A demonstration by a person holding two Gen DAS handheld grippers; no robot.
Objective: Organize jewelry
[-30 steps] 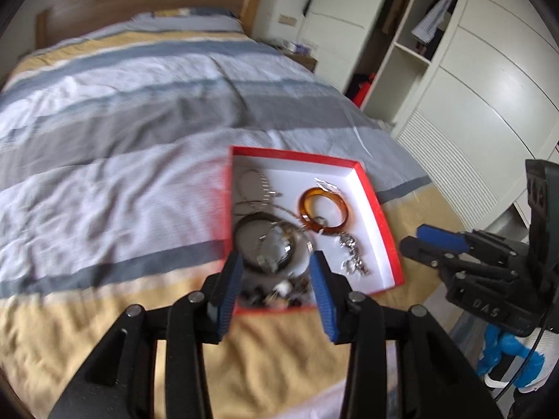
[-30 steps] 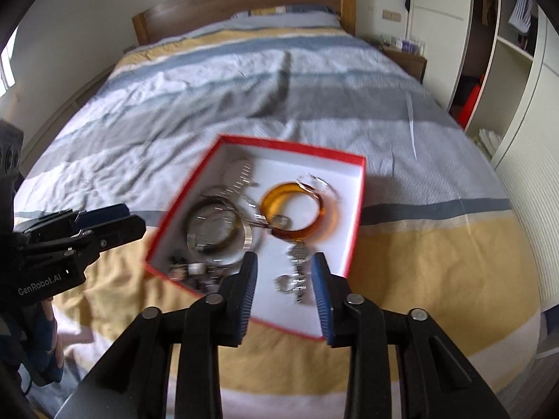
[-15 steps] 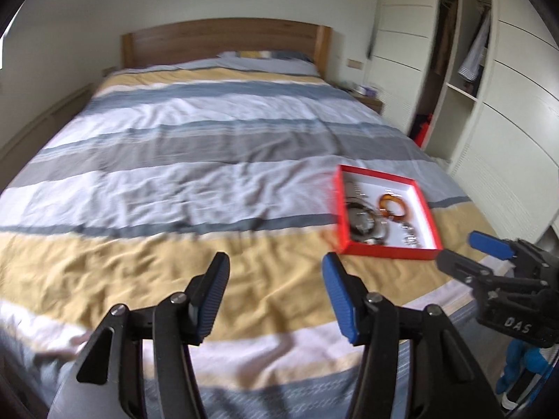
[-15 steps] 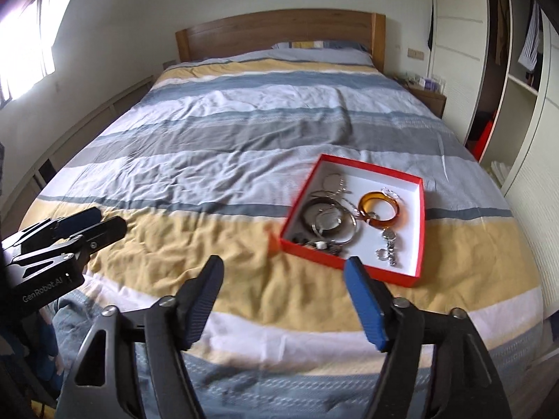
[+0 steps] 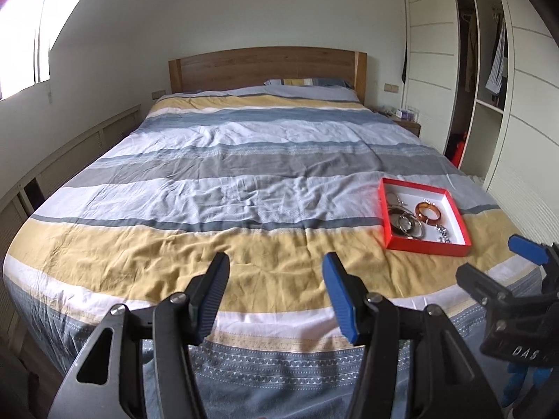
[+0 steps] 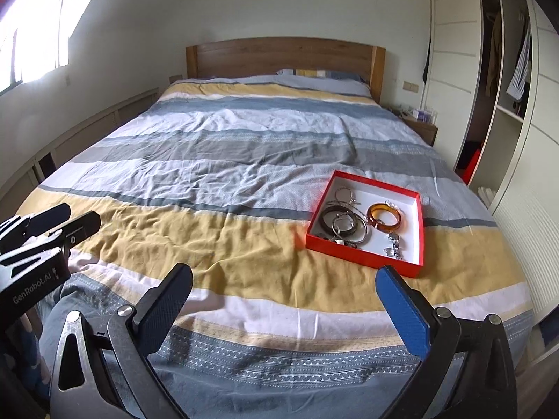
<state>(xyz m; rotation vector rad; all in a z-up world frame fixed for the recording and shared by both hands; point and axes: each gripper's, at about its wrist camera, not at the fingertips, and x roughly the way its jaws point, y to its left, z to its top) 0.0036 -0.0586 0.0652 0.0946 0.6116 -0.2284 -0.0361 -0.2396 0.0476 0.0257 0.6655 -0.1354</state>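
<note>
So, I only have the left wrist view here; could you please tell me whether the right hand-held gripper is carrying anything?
Observer: No. In the right wrist view, the right hand-held gripper has just been opening. Its jaws stand wide apart, with only the bedspread behind the gap.
Operator: Thank you. The near wall of the box blocks my view; is anything tucked behind it?
Observer: Yes. A few small dark and white pieces lie in the near-left corner of the red box, close against that wall.
</note>
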